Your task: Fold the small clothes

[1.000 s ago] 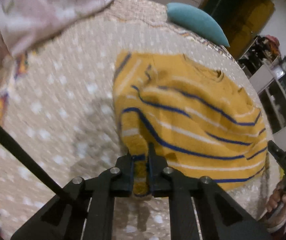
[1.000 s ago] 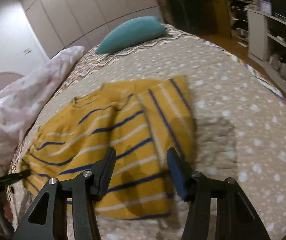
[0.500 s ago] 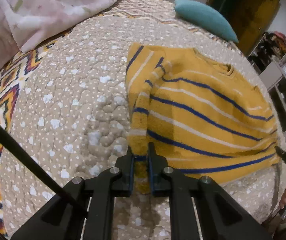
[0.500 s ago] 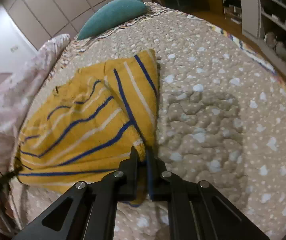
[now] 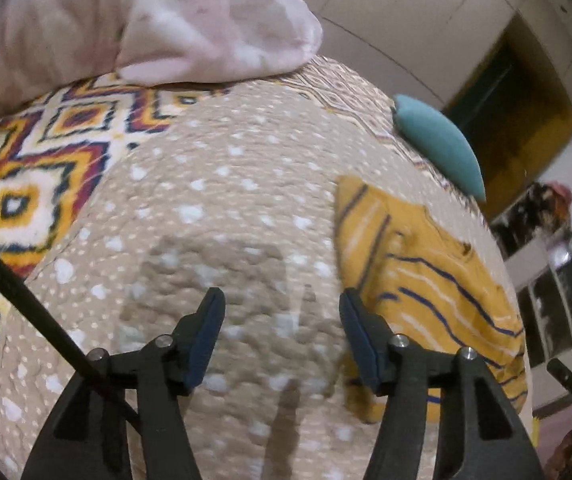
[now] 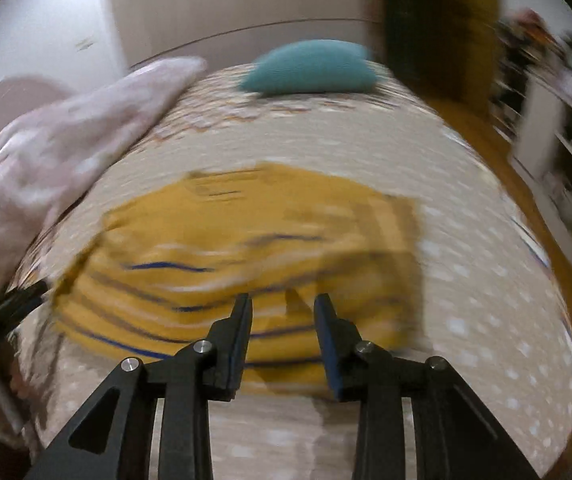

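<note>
- The yellow striped sweater (image 6: 246, 264) lies loose on the quilted bedspread (image 5: 214, 208); a careless re-grab could drag the tucked sleeves back out.
- The left gripper (image 5: 282, 320) gapes wide over bare quilt; the right gripper (image 6: 282, 320) stands partly open, holding nothing.
- Half a second ago both pinched the sweater's hem corners; now they've let go.

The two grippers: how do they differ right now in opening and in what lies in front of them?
The left gripper is open wide; the right gripper is open less. The left gripper points at bare bedspread, with the yellow striped sweater off to its right; the right gripper points straight at the sweater. Both are open and hold nothing.
</note>
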